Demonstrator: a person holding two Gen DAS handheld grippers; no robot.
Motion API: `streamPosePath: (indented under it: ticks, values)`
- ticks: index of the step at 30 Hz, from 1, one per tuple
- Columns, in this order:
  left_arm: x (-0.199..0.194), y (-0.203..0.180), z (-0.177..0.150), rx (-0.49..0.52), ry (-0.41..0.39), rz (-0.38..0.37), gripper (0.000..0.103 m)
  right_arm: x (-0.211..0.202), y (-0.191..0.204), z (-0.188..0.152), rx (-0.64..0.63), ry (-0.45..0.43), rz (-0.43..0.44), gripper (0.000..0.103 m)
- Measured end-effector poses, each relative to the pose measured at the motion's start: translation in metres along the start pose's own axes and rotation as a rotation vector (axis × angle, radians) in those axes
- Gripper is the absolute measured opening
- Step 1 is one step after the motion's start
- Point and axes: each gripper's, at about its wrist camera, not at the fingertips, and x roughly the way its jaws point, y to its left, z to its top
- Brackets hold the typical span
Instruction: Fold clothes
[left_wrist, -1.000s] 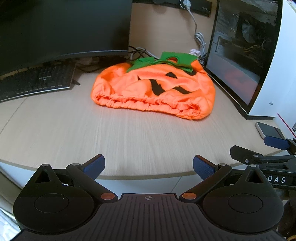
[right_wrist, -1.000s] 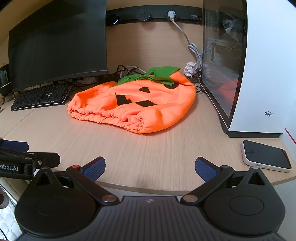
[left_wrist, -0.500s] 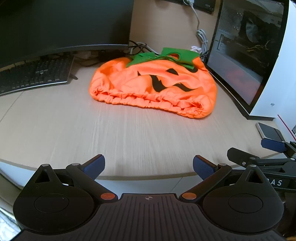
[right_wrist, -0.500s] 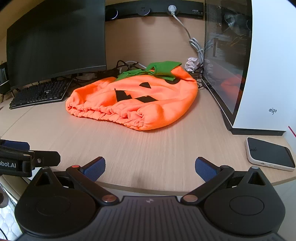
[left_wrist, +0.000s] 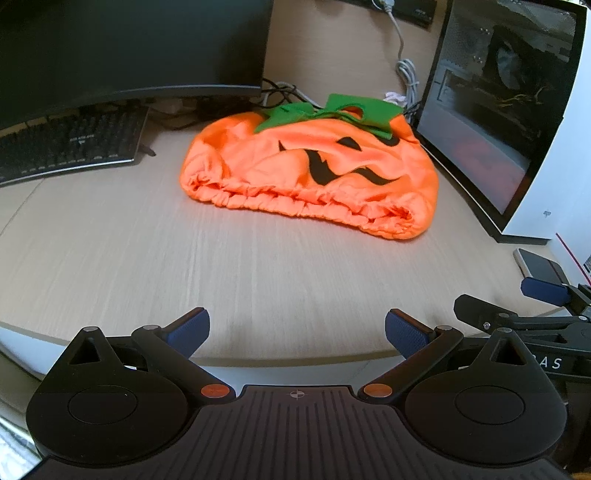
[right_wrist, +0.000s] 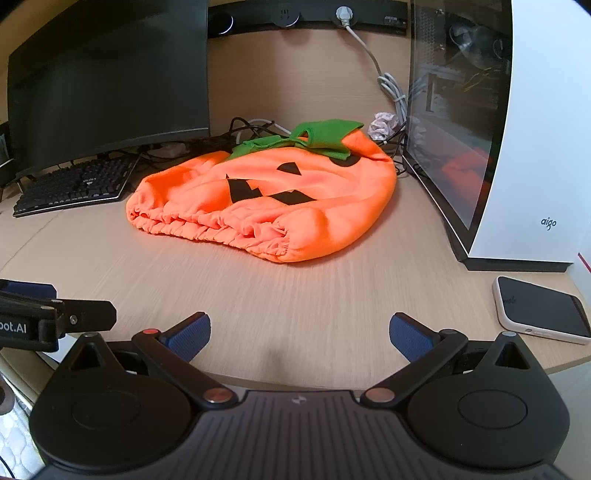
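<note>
We hold both left tongs (left_wrist: 295, 328) and right tongs (right_wrist: 299, 332) spread wide, empty, at the worktop (left_wrist: 110, 251) edge; pumpkin costume (left_wrist: 314, 173) lies well ahead across bare wood.

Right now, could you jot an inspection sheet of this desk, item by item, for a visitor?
Surface: pale wood-grain desk, bare in front.
Job's things: orange fleece pumpkin costume with green felt collar, lying unfolded, untouched.
Clutter: black keyboard; white-cased phone at the right edge; crumpled pale wrapper.
Grippers: left claw open, holding nothing; right claw open, holding nothing.
Cables: grey cord from wall socket; black tangle behind the costume.
Surroundings: dark monitor; white glass-sided computer case.
</note>
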Motion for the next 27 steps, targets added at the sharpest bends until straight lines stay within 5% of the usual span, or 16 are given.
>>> streamPosePath:
  ticks: [14, 19, 27]
  values:
    - [0.012, 0.035, 0.019, 0.111, 0.042, -0.132, 0.103, -0.002, 0.023, -0.002, 0.146, 0.046, -0.128, 0.103]
    - [0.03, 0.04, 0.039, 0.069, 0.065, -0.177, 0.103, -0.005, 0.018, 0.01, 0.161, 0.053, -0.163, 0.103]
    - [0.077, 0.037, 0.101, -0.032, -0.017, -0.186, 0.103, 0.037, -0.03, 0.062, 0.136, 0.015, -0.005, 0.103]
